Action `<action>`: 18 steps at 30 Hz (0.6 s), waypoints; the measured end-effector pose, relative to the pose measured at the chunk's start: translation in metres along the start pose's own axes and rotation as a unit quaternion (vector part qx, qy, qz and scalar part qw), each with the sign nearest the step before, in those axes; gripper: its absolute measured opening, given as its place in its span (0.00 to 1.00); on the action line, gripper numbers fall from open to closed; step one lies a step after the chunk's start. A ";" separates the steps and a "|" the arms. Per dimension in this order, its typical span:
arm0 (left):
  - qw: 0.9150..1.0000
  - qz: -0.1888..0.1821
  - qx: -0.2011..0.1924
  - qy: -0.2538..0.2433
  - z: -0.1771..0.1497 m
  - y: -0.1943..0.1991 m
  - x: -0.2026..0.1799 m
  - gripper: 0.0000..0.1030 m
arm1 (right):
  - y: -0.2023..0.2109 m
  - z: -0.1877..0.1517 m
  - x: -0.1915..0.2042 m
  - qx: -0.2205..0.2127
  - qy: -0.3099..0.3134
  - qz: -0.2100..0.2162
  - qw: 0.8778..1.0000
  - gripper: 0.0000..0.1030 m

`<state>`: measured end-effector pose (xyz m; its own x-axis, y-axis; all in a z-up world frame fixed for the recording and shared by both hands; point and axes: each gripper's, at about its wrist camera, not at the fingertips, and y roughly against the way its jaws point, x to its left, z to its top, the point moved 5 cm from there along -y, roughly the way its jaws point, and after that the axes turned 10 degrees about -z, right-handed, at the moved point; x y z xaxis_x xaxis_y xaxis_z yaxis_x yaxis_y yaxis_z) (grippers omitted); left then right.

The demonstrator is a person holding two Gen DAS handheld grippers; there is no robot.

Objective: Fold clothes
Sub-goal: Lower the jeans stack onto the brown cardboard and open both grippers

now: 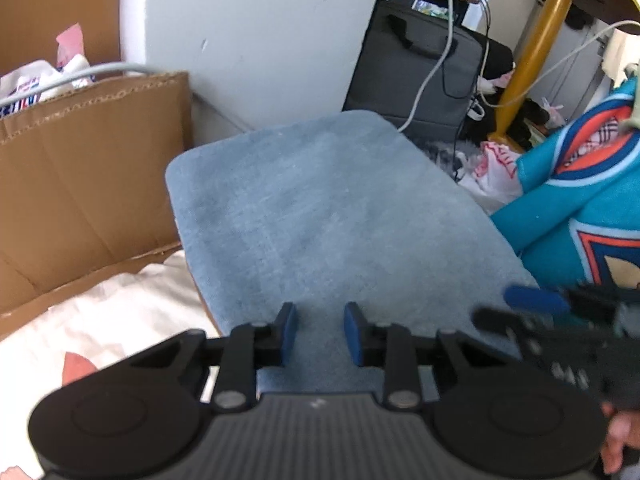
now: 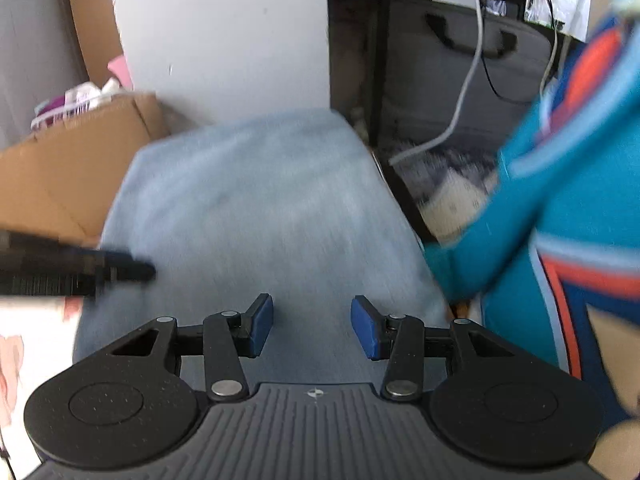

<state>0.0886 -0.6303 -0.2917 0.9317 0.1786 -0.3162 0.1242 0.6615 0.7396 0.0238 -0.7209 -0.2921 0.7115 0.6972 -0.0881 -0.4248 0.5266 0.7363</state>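
Note:
A light blue fuzzy cloth lies flat over a raised surface, also in the right wrist view. A teal garment with orange, white and navy trim hangs at the right, also in the right wrist view. My left gripper is open and empty above the near edge of the blue cloth. My right gripper is open and empty over the blue cloth; it shows blurred at the right of the left wrist view. The left gripper appears at the left edge of the right wrist view.
A cardboard box with bags in it stands left. A white wall panel is behind. A white sheet lies at lower left. A grey laptop bag, cables and a yellow table leg are at the back right.

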 end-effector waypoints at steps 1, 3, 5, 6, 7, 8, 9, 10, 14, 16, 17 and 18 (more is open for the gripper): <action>1.000 0.001 0.003 -0.002 0.000 -0.001 0.001 0.29 | 0.004 -0.007 -0.003 -0.001 0.008 -0.001 1.000 0.49; 1.000 0.003 0.006 -0.010 -0.001 0.000 0.001 0.29 | 0.012 -0.020 -0.010 -0.001 0.020 -0.001 1.000 0.47; 1.000 0.003 0.005 -0.012 -0.001 0.000 0.001 0.29 | 0.021 -0.031 -0.017 -0.001 0.030 -0.002 1.000 0.46; 1.000 0.002 0.004 -0.010 -0.002 0.000 0.002 0.29 | 0.025 -0.035 -0.021 -0.001 0.031 -0.003 1.000 0.47; 1.000 0.002 0.004 -0.009 -0.002 0.001 0.001 0.29 | 0.030 -0.040 -0.024 -0.002 0.031 -0.004 1.000 0.47; 1.000 0.003 0.003 -0.010 -0.002 0.002 0.001 0.29 | 0.034 -0.044 -0.027 -0.003 0.030 -0.004 1.000 0.47; 1.000 0.003 0.003 -0.011 -0.003 0.003 0.000 0.29 | 0.038 -0.048 -0.030 -0.007 0.027 -0.004 1.000 0.47; 1.000 0.005 0.003 -0.013 -0.003 0.004 -0.001 0.29 | 0.042 -0.051 -0.032 -0.011 0.024 -0.003 1.000 0.47; 1.000 0.009 0.006 -0.028 -0.005 0.011 -0.007 0.26 | 0.054 -0.057 -0.040 -0.031 -0.014 0.018 0.999 0.47; 1.000 0.005 0.007 -0.029 -0.007 0.016 -0.008 0.26 | 0.056 -0.058 -0.045 -0.038 -0.047 0.030 0.998 0.48; 1.000 0.003 0.007 -0.029 -0.008 0.018 -0.009 0.26 | 0.057 -0.059 -0.048 -0.041 -0.065 0.037 0.996 0.48; 0.999 0.001 0.007 -0.032 -0.010 0.021 -0.010 0.26 | 0.055 -0.060 -0.050 -0.041 -0.083 0.043 0.995 0.49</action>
<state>0.0785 -0.6113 -0.2788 0.9518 0.1320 -0.2768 0.1274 0.6510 0.7483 -0.0687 -0.6972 -0.2876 0.7505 0.6547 0.0899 -0.5272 0.5112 0.6788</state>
